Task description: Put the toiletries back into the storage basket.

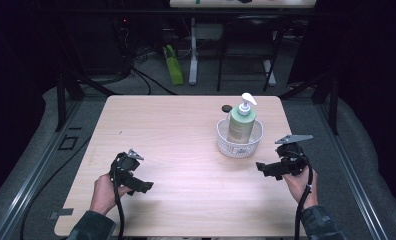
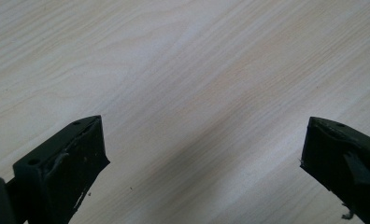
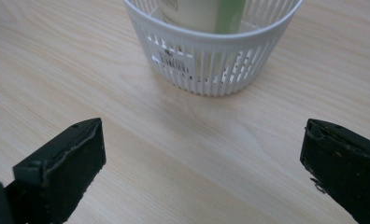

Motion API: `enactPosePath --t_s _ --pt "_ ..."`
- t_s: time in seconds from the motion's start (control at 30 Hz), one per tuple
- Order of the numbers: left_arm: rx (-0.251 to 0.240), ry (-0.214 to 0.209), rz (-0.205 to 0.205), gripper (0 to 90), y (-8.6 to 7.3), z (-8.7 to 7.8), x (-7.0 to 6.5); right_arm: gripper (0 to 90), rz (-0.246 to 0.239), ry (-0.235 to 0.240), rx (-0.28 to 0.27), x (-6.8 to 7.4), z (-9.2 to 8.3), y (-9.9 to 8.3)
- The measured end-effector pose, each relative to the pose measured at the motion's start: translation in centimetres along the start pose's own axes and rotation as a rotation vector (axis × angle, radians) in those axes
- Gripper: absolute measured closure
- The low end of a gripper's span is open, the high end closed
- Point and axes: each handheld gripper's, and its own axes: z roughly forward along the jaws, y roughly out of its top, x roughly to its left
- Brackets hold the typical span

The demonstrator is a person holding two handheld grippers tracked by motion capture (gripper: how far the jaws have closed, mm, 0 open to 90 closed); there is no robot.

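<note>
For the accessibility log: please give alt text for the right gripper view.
A white slatted basket stands on a pale wooden table, holding a pump bottle whose top is cut off. The right gripper is open just short of it, its two black fingers wide apart and empty.

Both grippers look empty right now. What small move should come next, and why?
Probably ease the right gripper forward toward the white basket. Its fingers stand open and empty, aimed at the basket holding the pump bottle; the left gripper faces bare table.
</note>
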Motion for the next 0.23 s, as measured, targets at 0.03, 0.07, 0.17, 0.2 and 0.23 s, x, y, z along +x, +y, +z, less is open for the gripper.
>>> enactPosePath --t_s 0.03,0.07,0.17,0.2,0.23 --pt "-0.01 -0.011 -0.005 0.0 -0.04 -0.02 0.06 0.0 -0.003 -0.006 -0.001 -0.01 -0.02 -0.21" --pt "-0.015 -0.015 -0.009 0.0 -0.07 -0.06 0.15 0.0 -0.008 -0.019 -0.01 -0.03 -0.08 -0.4" --pt "-0.013 -0.017 -0.019 0.0 -0.15 -0.01 0.33 0.0 0.001 -0.03 -0.018 -0.16 -0.23 -0.85" --pt "-0.007 -0.017 -0.018 0.0 -0.16 0.03 0.36 0.0 -0.004 -0.029 -0.014 -0.23 -0.19 -0.97" --pt "-0.004 -0.015 -0.016 0.0 -0.16 0.08 0.37 0.0 -0.001 -0.028 -0.008 -0.21 -0.11 -1.08"
